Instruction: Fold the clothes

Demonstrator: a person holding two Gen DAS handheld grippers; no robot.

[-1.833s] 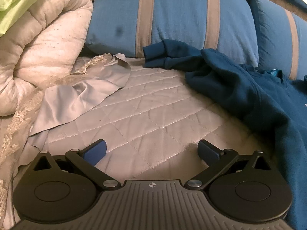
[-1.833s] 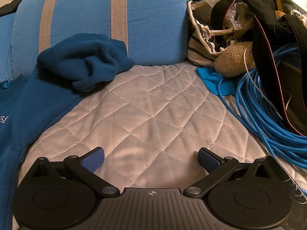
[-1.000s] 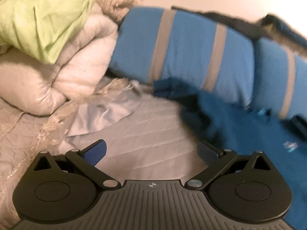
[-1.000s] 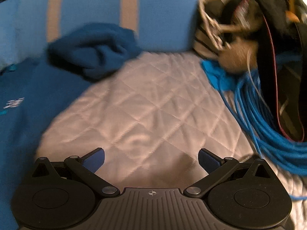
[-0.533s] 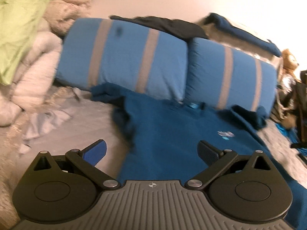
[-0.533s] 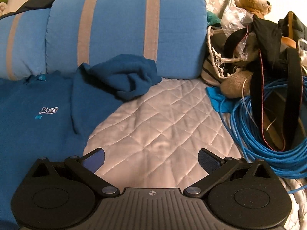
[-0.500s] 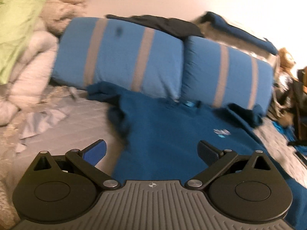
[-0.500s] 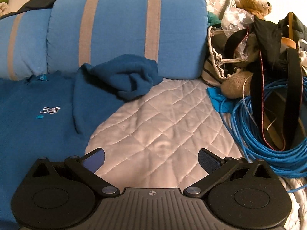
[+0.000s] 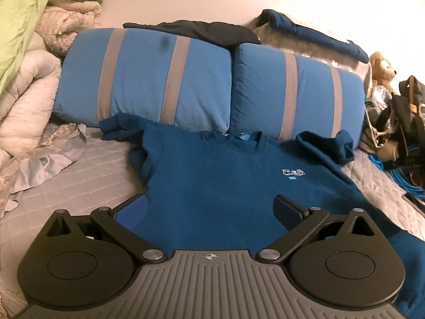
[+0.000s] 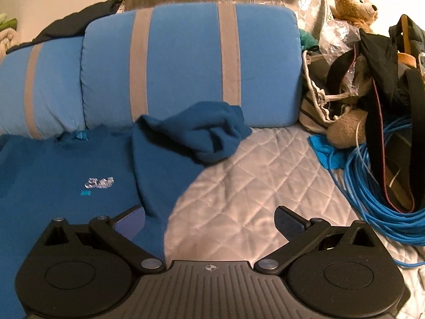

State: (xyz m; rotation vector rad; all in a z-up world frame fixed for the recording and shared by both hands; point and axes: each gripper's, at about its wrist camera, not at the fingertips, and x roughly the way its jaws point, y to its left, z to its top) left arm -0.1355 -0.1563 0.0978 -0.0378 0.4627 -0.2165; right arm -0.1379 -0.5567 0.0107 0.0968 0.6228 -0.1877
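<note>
Sweatshirt: a dark blue sweatshirt [image 9: 212, 186] lies front-up on the quilted bed [image 10: 252, 186], neck toward the pillows, straight ahead of the left fingers and to the left of the right fingers.
Logo: a small pale chest logo [image 9: 293, 172] sits ahead of the left gripper's right finger.
Sleeves: one sleeve [image 10: 207, 133] is bunched against the pillow, ahead of the right fingers; the other sleeve [image 9: 119, 129] is crumpled beyond the left gripper's left finger.
Left gripper [image 9: 211, 210]: fingers spread wide, holding nothing, poised over the sweatshirt's body; contact with the cloth cannot be told.
Right gripper [image 10: 209, 222]: fingers spread wide and empty, its left finger over the sweatshirt's edge, its right finger over bare quilt.
Pillows: two blue pillows with grey stripes [image 9: 148, 79] stand beyond the sweatshirt's neck.
Cable: a coil of blue cable [image 10: 372, 199] lies to the right of the right fingers.
Teddy bear: a teddy bear [image 10: 353, 0] sits far ahead and to the right.
Bedding: white bedding [image 9: 24, 93] is piled to the left of the left fingers.
</note>
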